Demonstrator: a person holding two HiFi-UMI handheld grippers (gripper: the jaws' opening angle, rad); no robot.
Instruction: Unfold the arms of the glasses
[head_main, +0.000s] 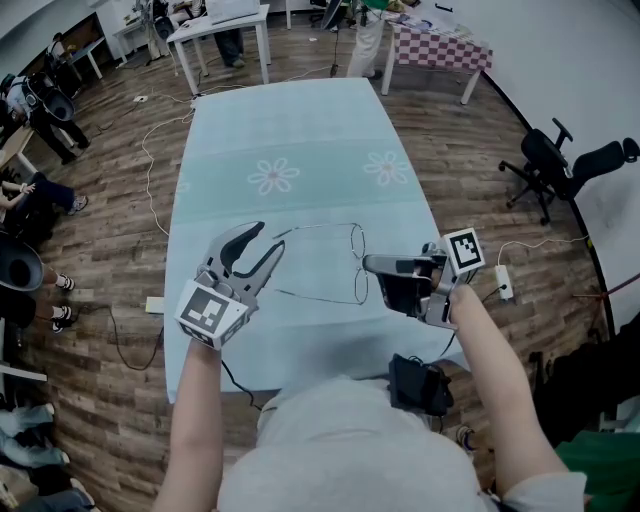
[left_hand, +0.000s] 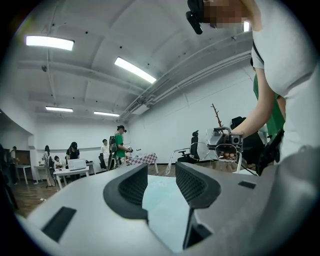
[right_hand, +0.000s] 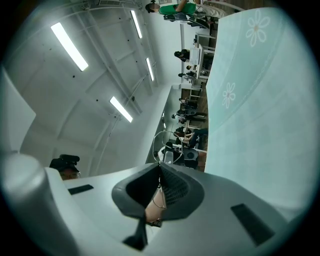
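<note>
Glasses hang clamped in my right tongs, both arms spread. My left tongs gape empty beside them (open tabletop ahead, its near edge close).

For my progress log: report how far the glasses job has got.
Done: both arms of the glasses look swung out from the lenses. In hand: the right claw is shut on the glasses; the left claw stands open and empty by the arm tips. Left: probably only setting them down.

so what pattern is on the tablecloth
Pale mint tablecloth with white flower prints; it shows best in the head view.
</note>
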